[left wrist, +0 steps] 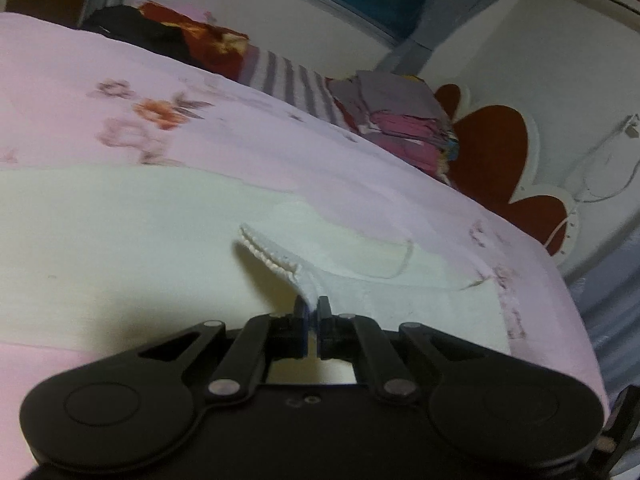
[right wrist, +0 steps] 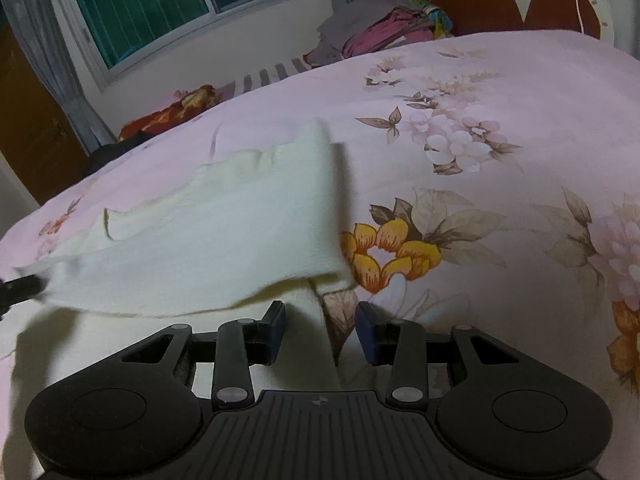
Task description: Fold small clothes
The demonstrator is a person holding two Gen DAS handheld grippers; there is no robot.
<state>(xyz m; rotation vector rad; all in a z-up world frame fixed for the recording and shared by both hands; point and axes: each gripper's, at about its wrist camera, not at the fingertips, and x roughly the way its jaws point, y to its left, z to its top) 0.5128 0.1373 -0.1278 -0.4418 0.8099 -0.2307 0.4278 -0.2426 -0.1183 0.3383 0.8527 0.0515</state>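
A small cream-white garment (left wrist: 120,232) lies spread on the pink floral bedspread (left wrist: 280,140). My left gripper (left wrist: 312,308) is shut on a ribbed hem edge of the garment and lifts it a little off the bed. In the right wrist view the same garment (right wrist: 224,240) hangs partly lifted, its left corner held by the left gripper's fingers (right wrist: 20,286) at the frame edge. My right gripper (right wrist: 322,314) is open and empty, its jaws spread just in front of the garment's lower right corner.
A pile of folded clothes (left wrist: 400,120) (right wrist: 380,28) sits at the bed's far side by the red and white headboard (left wrist: 504,152). A red floral cloth and a dark item (left wrist: 160,36) lie at the far edge. A window (right wrist: 160,4) lies beyond.
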